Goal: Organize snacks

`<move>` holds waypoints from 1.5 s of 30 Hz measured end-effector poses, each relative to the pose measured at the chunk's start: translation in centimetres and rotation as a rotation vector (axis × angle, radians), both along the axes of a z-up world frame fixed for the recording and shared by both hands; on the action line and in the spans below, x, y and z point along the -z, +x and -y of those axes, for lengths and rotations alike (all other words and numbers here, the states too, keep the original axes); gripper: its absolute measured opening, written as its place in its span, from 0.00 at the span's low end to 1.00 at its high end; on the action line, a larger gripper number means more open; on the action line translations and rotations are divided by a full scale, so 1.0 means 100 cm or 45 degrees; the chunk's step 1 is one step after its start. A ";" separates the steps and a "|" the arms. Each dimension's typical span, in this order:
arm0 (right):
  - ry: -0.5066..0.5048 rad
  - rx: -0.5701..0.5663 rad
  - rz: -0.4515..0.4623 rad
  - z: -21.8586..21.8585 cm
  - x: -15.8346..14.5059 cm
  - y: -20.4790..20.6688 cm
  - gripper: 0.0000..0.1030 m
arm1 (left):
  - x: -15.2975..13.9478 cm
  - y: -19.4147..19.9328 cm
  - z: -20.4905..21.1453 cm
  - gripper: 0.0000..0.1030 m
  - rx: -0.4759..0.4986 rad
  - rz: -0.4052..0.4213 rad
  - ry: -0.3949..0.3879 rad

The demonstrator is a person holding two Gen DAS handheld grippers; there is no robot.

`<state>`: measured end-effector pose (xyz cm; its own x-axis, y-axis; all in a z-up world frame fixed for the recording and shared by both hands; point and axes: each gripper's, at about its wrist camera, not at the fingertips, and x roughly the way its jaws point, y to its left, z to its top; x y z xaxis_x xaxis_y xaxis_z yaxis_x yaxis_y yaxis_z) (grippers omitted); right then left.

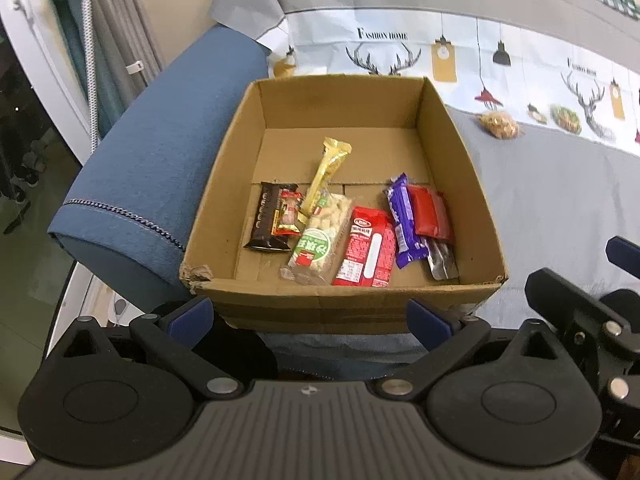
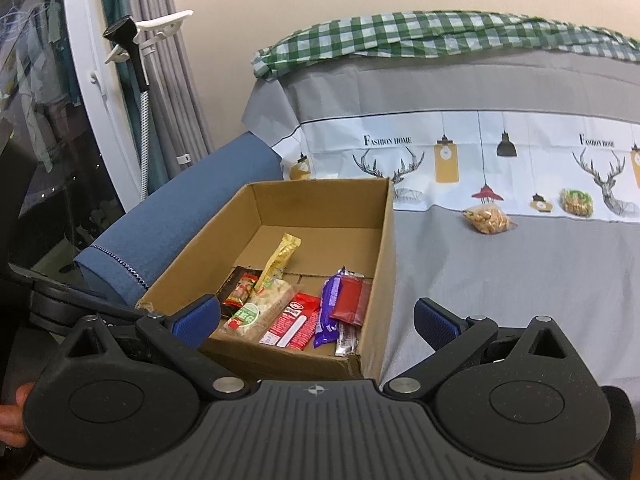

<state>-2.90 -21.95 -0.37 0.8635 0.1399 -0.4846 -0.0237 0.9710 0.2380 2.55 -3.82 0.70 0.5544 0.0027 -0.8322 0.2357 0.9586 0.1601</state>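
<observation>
An open cardboard box [image 1: 332,300] [image 2: 384,248] stands on the grey cloth. Inside lie several snack packs: a gold stick [image 1: 326,174], a dark bar [image 1: 266,220], a green-labelled pack [image 1: 320,236], a red pack [image 1: 366,254] [image 2: 294,322], a purple bar [image 1: 404,224] [image 2: 330,304] and a red sachet [image 1: 430,216]. A bag of yellow snacks [image 1: 498,124] [image 2: 486,219] lies on the cloth to the right of the box. A green snack [image 2: 576,201] lies farther right. My left gripper [image 1: 310,320] is open and empty before the box's near wall. My right gripper [image 2: 318,318] is open and empty above the box's near right corner.
A blue sofa arm [image 1: 160,168] [image 2: 176,208] borders the box on the left. A printed cloth [image 2: 500,152] covers the backrest, with a green checked cloth [image 2: 420,36] on top. Curtains and a glass door [image 2: 40,120] stand at the left. The right gripper's body [image 1: 580,320] shows in the left wrist view.
</observation>
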 end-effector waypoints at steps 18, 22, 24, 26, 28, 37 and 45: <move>0.069 0.465 -0.004 0.137 0.031 0.005 0.99 | 0.001 0.060 0.143 1.00 0.296 -0.057 0.087; 0.073 0.606 -0.021 0.191 0.041 0.010 0.99 | -0.002 0.091 0.209 1.00 0.418 -0.007 0.096; 0.068 0.654 -0.026 0.217 0.046 0.018 0.99 | 0.001 0.112 0.246 1.00 0.526 -0.030 0.088; 0.055 0.680 -0.030 0.242 0.050 0.031 0.99 | 0.008 0.136 0.281 1.00 0.608 -0.040 0.081; 0.041 0.701 -0.030 0.268 0.054 0.049 0.99 | 0.019 0.161 0.311 1.00 0.654 -0.055 0.086; -0.041 0.712 -0.098 0.392 0.113 0.181 0.99 | 0.124 0.287 0.407 1.00 0.770 -0.234 0.071; -0.072 0.648 -0.252 0.458 0.186 0.321 0.99 | 0.197 0.349 0.440 1.00 0.767 -0.373 0.085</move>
